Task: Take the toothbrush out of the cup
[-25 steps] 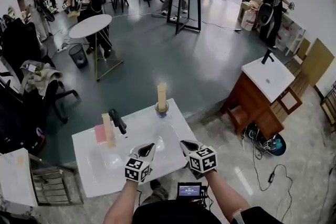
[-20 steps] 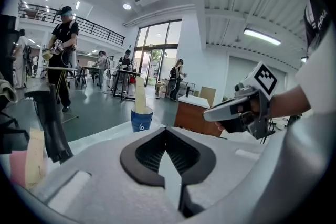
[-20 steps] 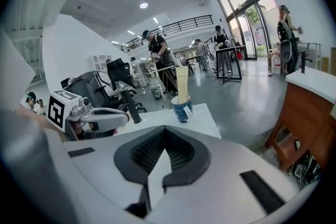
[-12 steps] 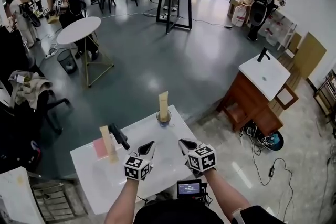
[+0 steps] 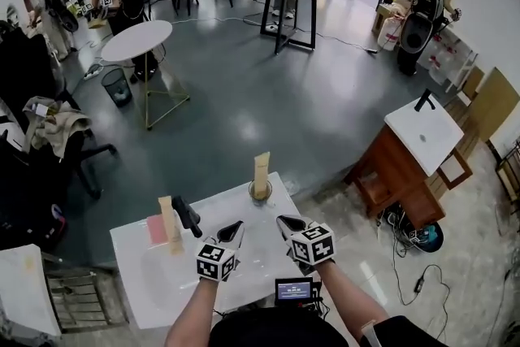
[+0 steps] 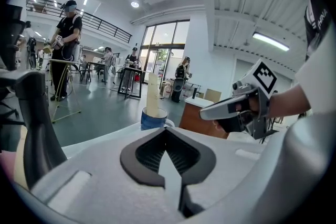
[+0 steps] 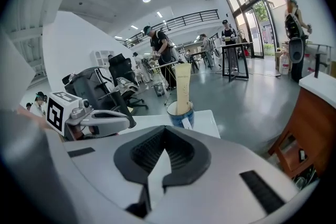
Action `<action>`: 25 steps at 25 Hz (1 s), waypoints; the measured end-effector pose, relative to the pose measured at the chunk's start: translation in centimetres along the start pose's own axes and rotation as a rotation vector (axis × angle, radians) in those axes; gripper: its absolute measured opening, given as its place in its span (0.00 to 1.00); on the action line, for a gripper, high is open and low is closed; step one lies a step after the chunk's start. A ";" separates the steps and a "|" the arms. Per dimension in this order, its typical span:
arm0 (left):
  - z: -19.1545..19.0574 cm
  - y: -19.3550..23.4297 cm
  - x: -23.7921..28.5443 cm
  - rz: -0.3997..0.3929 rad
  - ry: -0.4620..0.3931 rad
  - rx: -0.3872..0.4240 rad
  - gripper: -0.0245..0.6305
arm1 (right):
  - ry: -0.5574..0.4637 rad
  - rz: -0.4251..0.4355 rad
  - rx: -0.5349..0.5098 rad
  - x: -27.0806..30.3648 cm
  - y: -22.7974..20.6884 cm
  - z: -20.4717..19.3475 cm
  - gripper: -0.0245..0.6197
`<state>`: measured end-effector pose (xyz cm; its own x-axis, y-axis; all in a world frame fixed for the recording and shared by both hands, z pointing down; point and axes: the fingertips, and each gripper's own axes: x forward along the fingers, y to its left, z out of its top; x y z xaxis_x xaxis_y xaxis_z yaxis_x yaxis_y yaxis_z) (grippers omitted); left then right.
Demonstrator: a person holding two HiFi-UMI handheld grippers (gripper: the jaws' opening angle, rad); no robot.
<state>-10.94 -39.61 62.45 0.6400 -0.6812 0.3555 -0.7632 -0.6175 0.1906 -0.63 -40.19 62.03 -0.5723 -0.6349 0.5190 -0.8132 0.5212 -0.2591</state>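
A blue cup [image 5: 260, 192] stands near the far edge of the white table [image 5: 146, 280], with a tall cream toothbrush pack [image 5: 262, 167] upright in it. My left gripper [image 5: 234, 232] and right gripper [image 5: 286, 223] hover side by side over the table's near half, both short of the cup, both shut and empty. In the left gripper view the cup [image 6: 153, 118] and the pack [image 6: 153, 93] lie straight beyond the closed left gripper [image 6: 166, 130], with the right gripper [image 6: 210, 111] off to the right. In the right gripper view the cup [image 7: 181, 115] sits just past the closed right gripper [image 7: 165, 130].
A black faucet [image 5: 185, 215] rises from the table's left part, beside a cream block [image 5: 168, 222] and a pink pad [image 5: 154, 230]. A wooden washstand [image 5: 406, 158] stands to the right. Several people work at tables across the room.
Both grippers have moved forward over the table, closer to the cup. Their jaws have stayed shut.
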 end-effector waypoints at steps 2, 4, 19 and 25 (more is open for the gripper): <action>0.4 0.0 0.3 0.018 -0.005 -0.002 0.05 | -0.002 0.019 -0.016 0.3 -0.3 0.7 0.05; 0.7 0.0 0.6 0.033 -0.008 -0.001 0.05 | -0.005 0.038 -0.035 0.6 -0.5 1.4 0.05; 1.5 0.0 1.5 0.078 -0.005 0.019 0.05 | -0.021 0.108 -0.067 1.7 -0.6 3.3 0.05; 1.6 0.1 1.3 0.088 -0.002 0.025 0.05 | -0.023 0.114 -0.068 1.7 -0.6 3.4 0.05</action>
<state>-10.04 -41.20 61.50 0.5707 -0.7339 0.3684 -0.8139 -0.5649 0.1355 -1.48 -43.54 60.24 -0.6632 -0.5819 0.4706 -0.7343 0.6275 -0.2589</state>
